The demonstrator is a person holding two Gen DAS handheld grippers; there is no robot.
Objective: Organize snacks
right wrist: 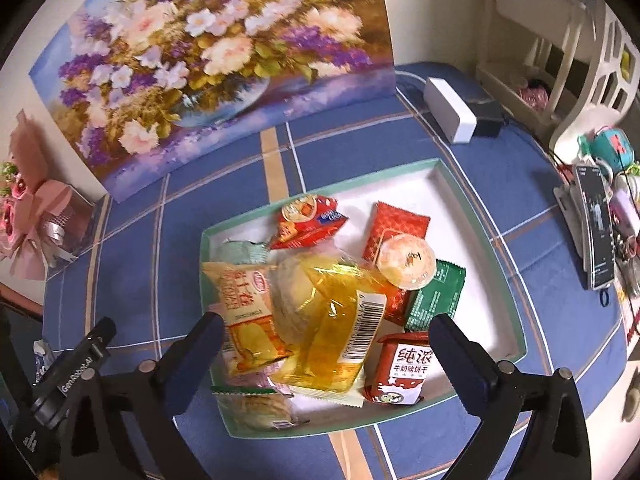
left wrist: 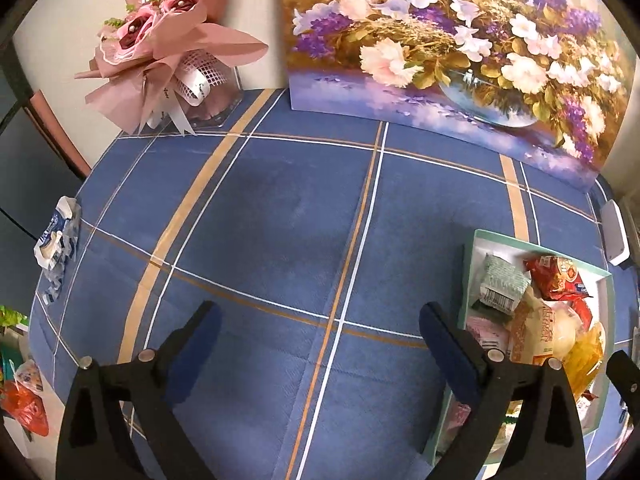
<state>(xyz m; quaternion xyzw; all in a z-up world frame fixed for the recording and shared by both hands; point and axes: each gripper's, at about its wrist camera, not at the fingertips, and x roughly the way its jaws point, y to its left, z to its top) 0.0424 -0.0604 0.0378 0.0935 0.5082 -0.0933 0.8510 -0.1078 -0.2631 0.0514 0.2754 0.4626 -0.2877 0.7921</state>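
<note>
A blue plaid tablecloth [left wrist: 280,220] covers the whole work surface, and both tools hang above it. At the bottom of the left wrist view, the left gripper [left wrist: 320,320] stands spread wide over bare cloth, pinching nothing. At the bottom of the right wrist view, the right gripper [right wrist: 326,330] is likewise spread, empty, poised right over the heap.

The snacks sit piled in the green-rimmed tray [right wrist: 486,216] at frame centre: a clear yellow packet [right wrist: 340,308] on top, a red milk-biscuit packet [right wrist: 404,368] lower right, a green packet [right wrist: 438,296], a round jelly cup [right wrist: 406,260], a red packet [right wrist: 308,220] behind. Everything seen of them lies inside the tray, loosely heaped, so this fits a finished gathering or a sorting still under way.

Any pick would go best at a packet's crimped edge, top layer first, since slick film slides and a low grab could drag neighbours over the shallow rim.

Further up: a white box [right wrist: 450,116] upper right, a phone [right wrist: 598,232] at the right edge, a crumpled wrapper [left wrist: 58,240] at the left, the pink bouquet [left wrist: 160,40] and flower painting [right wrist: 224,60] against the wall. None of these blocks the tray.
</note>
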